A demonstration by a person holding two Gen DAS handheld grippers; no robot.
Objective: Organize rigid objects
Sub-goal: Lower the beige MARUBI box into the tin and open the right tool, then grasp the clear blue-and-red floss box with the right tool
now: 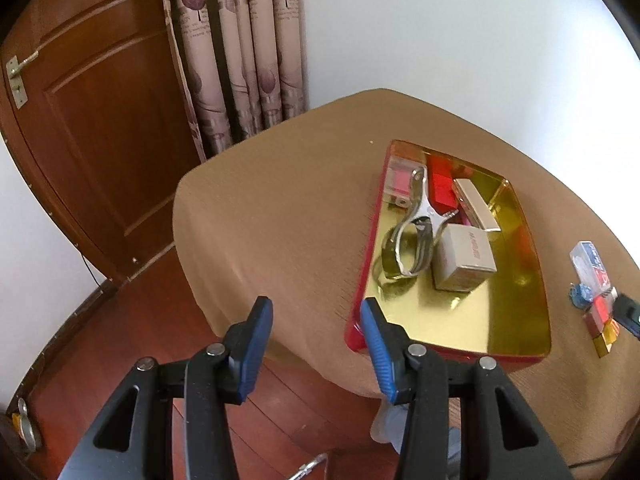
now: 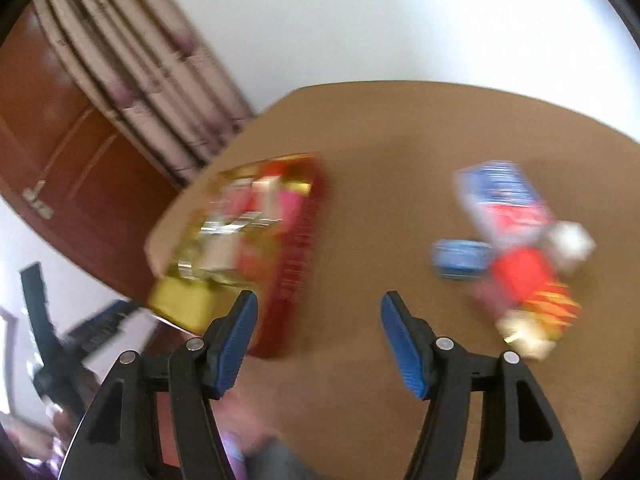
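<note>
While blurred, right gripper (image 2: 318, 332): fingers apart, nothing between them
Left gripper (image 1: 316, 340): fingers apart, empty
Tray (image 1: 516, 322): on the surface (image 1: 280, 208), holding clip (image 1: 408, 236) and boxes
Loose pile (image 2: 520, 256): right of tray

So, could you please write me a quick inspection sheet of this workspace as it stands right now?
Surface: table under a tan cloth, tray on the right part.
Job's things: red tray with gold floor holds a metal clip, a grey box, a red block, a clear pink case and a pale long box.
Clutter: loose pile beside the tray: blue-and-red pack, blue piece, red-and-yellow packet; blurred.
Grippers: left tool open, empty, near the tray's corner; right tool open, empty, between tray and pile.
Cables: thin dark cord by the door frame.
Surroundings: wooden door, patterned curtain, white wall, wood floor.
</note>
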